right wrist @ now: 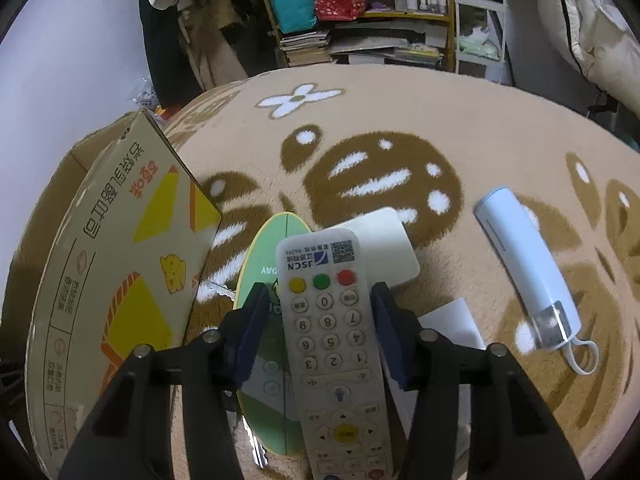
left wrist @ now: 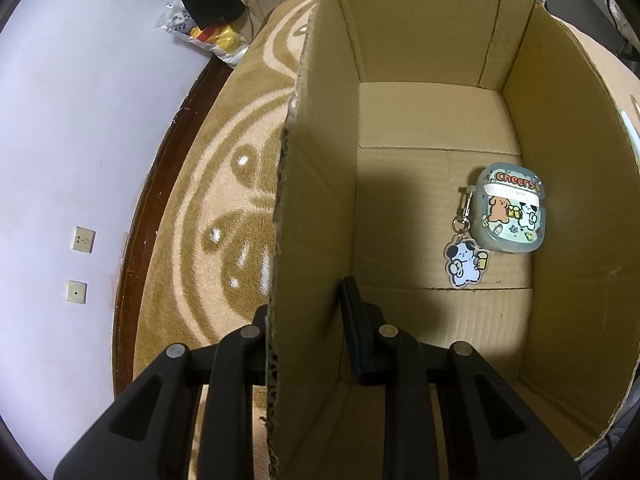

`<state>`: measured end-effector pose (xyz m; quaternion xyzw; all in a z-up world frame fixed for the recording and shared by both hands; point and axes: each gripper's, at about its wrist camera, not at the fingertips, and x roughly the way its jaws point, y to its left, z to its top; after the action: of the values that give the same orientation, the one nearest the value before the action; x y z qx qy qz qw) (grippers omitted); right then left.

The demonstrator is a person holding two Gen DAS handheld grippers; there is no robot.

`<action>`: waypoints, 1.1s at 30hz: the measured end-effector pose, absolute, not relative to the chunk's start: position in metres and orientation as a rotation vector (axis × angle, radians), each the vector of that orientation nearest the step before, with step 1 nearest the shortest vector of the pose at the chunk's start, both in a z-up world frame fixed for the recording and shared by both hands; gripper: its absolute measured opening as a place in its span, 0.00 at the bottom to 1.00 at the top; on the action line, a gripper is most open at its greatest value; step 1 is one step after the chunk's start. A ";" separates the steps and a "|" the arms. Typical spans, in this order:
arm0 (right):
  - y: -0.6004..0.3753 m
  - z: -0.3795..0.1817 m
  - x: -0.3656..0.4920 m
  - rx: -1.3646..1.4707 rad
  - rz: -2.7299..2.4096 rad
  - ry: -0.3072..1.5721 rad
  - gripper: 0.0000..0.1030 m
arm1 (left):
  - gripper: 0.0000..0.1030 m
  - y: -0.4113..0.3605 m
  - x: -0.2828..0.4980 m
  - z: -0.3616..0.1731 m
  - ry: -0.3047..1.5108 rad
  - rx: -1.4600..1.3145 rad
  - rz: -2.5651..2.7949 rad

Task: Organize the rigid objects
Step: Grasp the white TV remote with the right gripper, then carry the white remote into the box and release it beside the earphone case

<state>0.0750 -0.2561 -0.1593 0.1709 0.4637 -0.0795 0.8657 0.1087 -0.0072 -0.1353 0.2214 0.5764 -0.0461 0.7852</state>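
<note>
The left claw (left wrist: 308, 320) grips the left wall of the open brown cardboard box (left wrist: 320, 184), one finger on each side of it. Inside, a grey-green cartoon earbud case (left wrist: 509, 210) with a dog charm lies near the right wall. The right claw (right wrist: 320, 320) straddles the white button remote control (right wrist: 332, 340), its fingers close beside it without clearly touching, above the beige patterned rug (right wrist: 460, 128); a pale blue stick-shaped device (right wrist: 528, 268) lies well right.

Brown cardboard box (left wrist: 400, 216) mid-frame, grey-green earbud case (left wrist: 509, 210) with cartoon dogs inside. In the right view, white remote (right wrist: 334, 344) with yellow, green, red buttons; tan-and-brown patterned rug (right wrist: 460, 128); pale blue device (right wrist: 528, 268) at right.
</note>
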 end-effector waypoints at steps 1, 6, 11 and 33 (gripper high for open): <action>-0.257 -0.161 0.077 0.372 -0.153 0.980 0.55 | 0.22 -0.008 0.108 -0.135 1.243 0.481 -0.098; -0.257 -0.172 0.079 0.427 -0.104 1.006 0.51 | 0.22 -0.007 0.107 -0.137 1.242 0.481 -0.098; -0.251 -0.164 0.076 0.327 -0.157 0.980 0.43 | 0.22 -0.008 0.108 -0.137 1.242 0.486 -0.098; -0.241 -0.061 0.044 0.323 -0.179 0.664 0.42 | 0.22 -0.018 0.105 -0.138 1.241 0.507 -0.083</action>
<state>0.0445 -0.2414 -0.0607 0.1576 0.3243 -0.0874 0.9286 0.1045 -0.0182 -0.1379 0.2349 0.5749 -0.0382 0.7829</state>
